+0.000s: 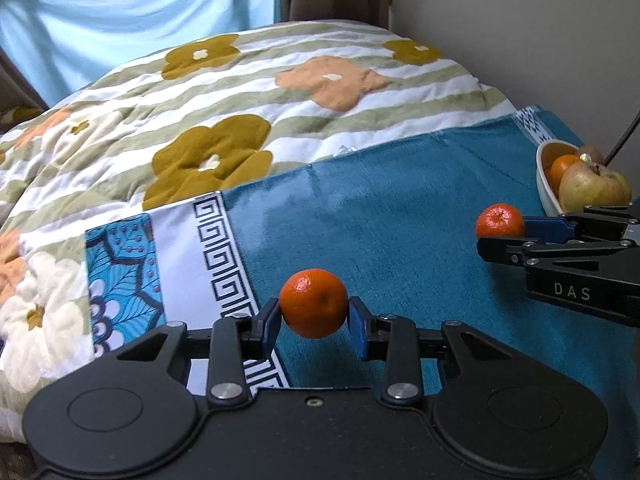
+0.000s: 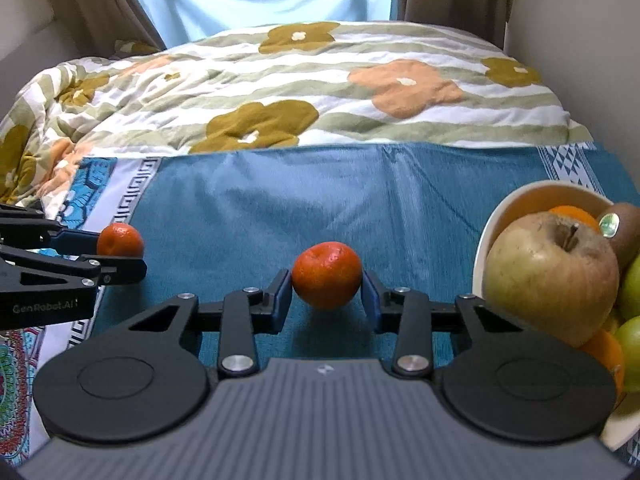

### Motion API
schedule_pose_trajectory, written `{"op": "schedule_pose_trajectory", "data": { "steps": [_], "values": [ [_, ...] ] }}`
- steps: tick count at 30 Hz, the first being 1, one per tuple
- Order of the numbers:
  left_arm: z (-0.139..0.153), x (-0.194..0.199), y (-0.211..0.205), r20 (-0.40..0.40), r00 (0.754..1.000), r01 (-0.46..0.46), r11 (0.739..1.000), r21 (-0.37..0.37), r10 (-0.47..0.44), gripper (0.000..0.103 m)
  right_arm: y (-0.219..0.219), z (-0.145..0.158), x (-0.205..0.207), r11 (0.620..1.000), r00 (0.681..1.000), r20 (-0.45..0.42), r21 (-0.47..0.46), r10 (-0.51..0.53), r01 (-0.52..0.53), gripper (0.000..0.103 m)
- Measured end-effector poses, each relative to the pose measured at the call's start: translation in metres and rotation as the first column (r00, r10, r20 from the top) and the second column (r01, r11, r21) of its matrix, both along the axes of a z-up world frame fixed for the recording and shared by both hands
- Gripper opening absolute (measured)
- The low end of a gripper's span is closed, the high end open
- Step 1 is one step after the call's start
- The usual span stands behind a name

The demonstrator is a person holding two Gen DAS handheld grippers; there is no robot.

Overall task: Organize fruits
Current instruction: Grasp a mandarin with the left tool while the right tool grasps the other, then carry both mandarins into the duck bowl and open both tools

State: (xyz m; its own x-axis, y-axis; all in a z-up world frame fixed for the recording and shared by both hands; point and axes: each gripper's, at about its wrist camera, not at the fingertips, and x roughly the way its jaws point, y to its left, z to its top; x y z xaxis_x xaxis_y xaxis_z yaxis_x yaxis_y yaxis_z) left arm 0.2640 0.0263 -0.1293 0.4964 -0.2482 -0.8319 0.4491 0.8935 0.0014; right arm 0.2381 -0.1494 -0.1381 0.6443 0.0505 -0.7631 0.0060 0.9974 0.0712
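A mandarin [image 1: 313,303] sits between the blue pads of my left gripper [image 1: 314,309], which is shut on it just above the teal towel [image 1: 400,208]. A second mandarin [image 2: 327,275] lies between the pads of my right gripper [image 2: 326,280]; both pads touch its sides, so that gripper is shut on it, low over the towel [image 2: 320,192]. In the left wrist view the right gripper [image 1: 500,236] and its mandarin [image 1: 500,221] show at the right. The right wrist view has the left gripper [image 2: 120,254] with its mandarin [image 2: 120,240] at the left.
A white bowl [image 2: 520,196] at the towel's right end holds a large yellowish apple [image 2: 552,276], a kiwi [image 2: 624,228], green fruit [image 2: 632,292] and oranges. It shows too as the bowl [image 1: 542,176] beside the right gripper. A floral quilt [image 2: 320,80] covers the bed behind, walls either side.
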Motion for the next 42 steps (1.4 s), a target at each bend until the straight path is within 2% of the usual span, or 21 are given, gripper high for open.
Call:
{"op": "schedule_pose_trajectory", "data": {
  "steps": [7,11,23,31,42],
  "values": [
    [0.020,-0.021,0.003,0.048,0.998,-0.037,0.999,-0.002,0.037,0.040,-0.004,0.023,-0.015,1.000,0.999,0.039,0.026,0.013,-0.014,0.052],
    [0.037,-0.039,0.005,0.081,0.993,-0.086,0.996,-0.014,0.087,0.040,-0.007,0.040,-0.030,0.999,0.997,0.065,0.032,0.039,-0.041,0.052],
    [0.080,-0.112,-0.010,0.142,0.957,-0.248,0.967,-0.049,0.253,0.040,-0.037,0.079,-0.090,0.988,0.984,0.118,0.069,0.131,-0.140,0.052],
    [0.091,-0.153,-0.055,0.150,0.944,-0.284,0.956,-0.076,0.293,0.040,-0.075,0.088,-0.126,0.977,0.975,0.123,0.084,0.183,-0.194,0.052],
    [0.086,-0.169,-0.150,0.130,0.963,-0.219,0.968,-0.123,0.235,0.040,-0.161,0.089,-0.147,0.982,0.979,0.127,0.080,0.162,-0.172,0.052]
  ]
}}
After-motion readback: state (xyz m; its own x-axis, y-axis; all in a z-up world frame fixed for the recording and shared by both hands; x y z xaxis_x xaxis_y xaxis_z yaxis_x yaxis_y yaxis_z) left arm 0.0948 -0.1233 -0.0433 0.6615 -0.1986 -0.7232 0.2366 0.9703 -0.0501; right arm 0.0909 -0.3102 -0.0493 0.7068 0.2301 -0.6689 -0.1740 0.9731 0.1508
